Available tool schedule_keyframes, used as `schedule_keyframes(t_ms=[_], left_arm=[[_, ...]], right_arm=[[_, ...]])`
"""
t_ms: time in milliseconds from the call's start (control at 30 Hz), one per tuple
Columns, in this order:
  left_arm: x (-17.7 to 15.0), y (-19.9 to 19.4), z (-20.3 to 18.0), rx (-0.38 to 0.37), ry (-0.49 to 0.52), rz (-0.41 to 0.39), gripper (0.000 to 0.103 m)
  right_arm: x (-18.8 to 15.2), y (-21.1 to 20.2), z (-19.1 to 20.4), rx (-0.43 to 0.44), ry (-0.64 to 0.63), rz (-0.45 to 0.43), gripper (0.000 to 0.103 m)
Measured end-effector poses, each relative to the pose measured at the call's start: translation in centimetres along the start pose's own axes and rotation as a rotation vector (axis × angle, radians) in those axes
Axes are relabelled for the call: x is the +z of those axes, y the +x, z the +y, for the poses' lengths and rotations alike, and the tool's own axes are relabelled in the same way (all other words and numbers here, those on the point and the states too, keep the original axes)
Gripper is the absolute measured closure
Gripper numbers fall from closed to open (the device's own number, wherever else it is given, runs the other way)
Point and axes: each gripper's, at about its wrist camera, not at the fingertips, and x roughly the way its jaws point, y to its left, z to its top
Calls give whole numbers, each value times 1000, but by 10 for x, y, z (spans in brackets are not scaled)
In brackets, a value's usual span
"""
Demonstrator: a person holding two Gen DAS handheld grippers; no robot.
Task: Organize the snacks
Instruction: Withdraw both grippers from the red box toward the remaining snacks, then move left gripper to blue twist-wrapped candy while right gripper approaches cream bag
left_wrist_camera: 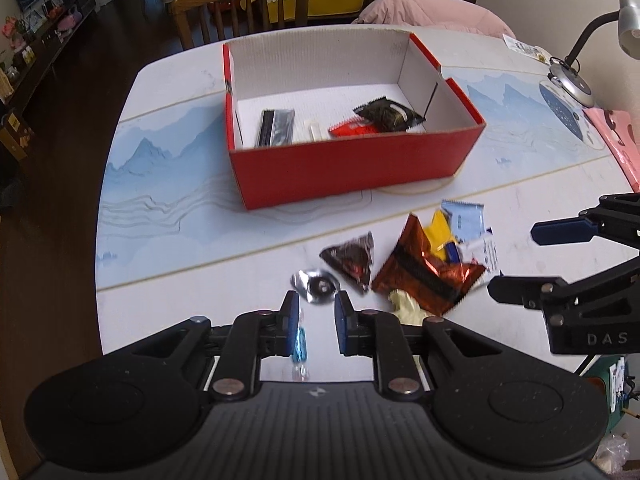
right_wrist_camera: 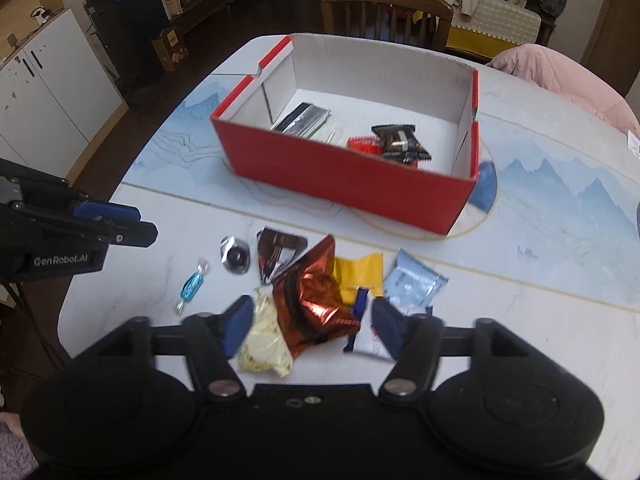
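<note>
My left gripper (left_wrist_camera: 316, 312) hangs over the table (left_wrist_camera: 168, 288), jaws narrowly parted, empty; blue candy (left_wrist_camera: 299, 347) lies beneath them. My right gripper (right_wrist_camera: 312, 326) stands wide, holding nothing, straddling the copper packet (right_wrist_camera: 316, 300). Loose snacks lie at 6 o'clock of the red box (left_wrist_camera: 348, 172).

Red box (left_wrist_camera: 352, 168): corrugated cardboard, matt red outside, white ribbed inside.
Table (left_wrist_camera: 168, 248): smooth, faintly glossy printed surface.
Copper wrapper (right_wrist_camera: 316, 300): crinkled metallic foil, highly reflective.
Blue candy (right_wrist_camera: 191, 286): clear glossy twist film.
Cream packet (right_wrist_camera: 266, 344): soft shiny plastic.
Far chair (left_wrist_camera: 240, 4): varnished wood.
Gripper pads (left_wrist_camera: 342, 316): matt blue.
</note>
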Motion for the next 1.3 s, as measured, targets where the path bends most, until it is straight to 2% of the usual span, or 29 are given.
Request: schedule_keyframes(t_ms=[33,133,267,333,367,400,533,667,800,933,1100,1300], left_arm=[[-4,0,1,-4,-5,2,81],[-15,2,5,-11,-26,7,76],[-29,6,9,2,-51,11,72],[-35,7,10,26,-57,1,56],[-38,8,11,23,-65,-6,42],[-41,8,12,19,-77,-14,34],[-47,15,15,0,-98,0,33],[-54,30,19,-11,-123,32,32],[-59,46,24,-23,-149,51,32],[-60,63,28,-5,-161,74,32],[-58,81,28,21,-158,101,32],[-56,99,27,52,-156,116,32]], right_arm=[[-3,0,2,-1,0,-1,25],[-13,0,6,2,0,-2,19],[-26,5,7,19,34,9,15],[-32,9,7,28,60,27,13],[-35,11,6,39,72,33,12],[-38,13,7,49,79,39,12],[-47,23,13,49,68,53,9],[-52,32,20,33,44,25,4],[-56,46,22,45,51,3,4],[-56,63,21,83,93,29,4],[-51,81,22,63,105,62,6],[-45,97,20,70,132,98,12]])
